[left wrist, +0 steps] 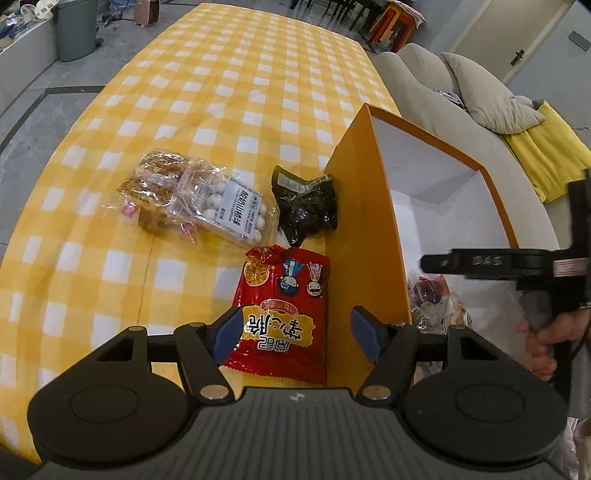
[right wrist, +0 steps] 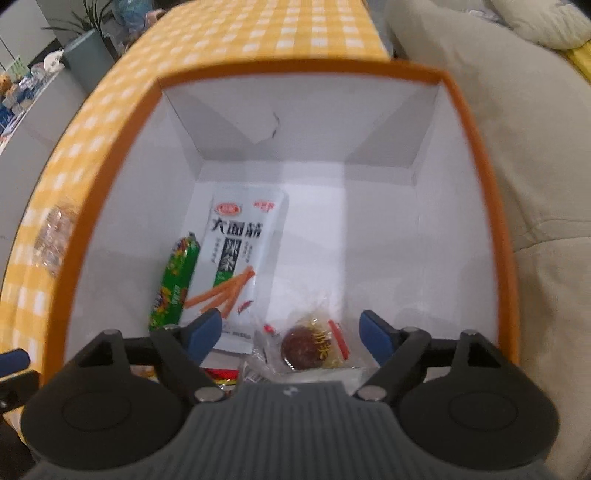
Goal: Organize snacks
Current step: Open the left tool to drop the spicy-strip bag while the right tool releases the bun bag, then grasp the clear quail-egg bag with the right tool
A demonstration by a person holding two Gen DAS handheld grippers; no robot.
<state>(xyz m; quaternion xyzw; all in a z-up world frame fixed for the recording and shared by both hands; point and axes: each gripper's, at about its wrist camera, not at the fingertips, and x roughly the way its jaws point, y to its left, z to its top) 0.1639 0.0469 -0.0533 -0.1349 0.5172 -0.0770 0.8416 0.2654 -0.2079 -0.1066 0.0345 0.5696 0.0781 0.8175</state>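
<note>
A red snack bag [left wrist: 284, 295] lies on the yellow checked tablecloth [left wrist: 221, 92], beside the orange box [left wrist: 362, 221]. My left gripper [left wrist: 295, 332] hovers over its near end, open, with the pads clear of the bag. Farther out lie a clear pack of white balls [left wrist: 225, 206], an orange-printed pack [left wrist: 155, 181] and a dark green pack [left wrist: 306, 206]. My right gripper [right wrist: 291, 323] stands open inside the box [right wrist: 476, 147], nothing held. Below it lies a clear-wrapped brown ball [right wrist: 306, 343]. A white packet [right wrist: 243, 251] and a green stick [right wrist: 175, 280] rest on the box floor.
A beige sofa [left wrist: 424, 92] with cushions and a yellow blanket [left wrist: 546, 147] runs along the table's right side. A hand [left wrist: 543, 339] holds the right gripper's handle over the box. A grey bin [left wrist: 75, 29] stands on the floor at the far left.
</note>
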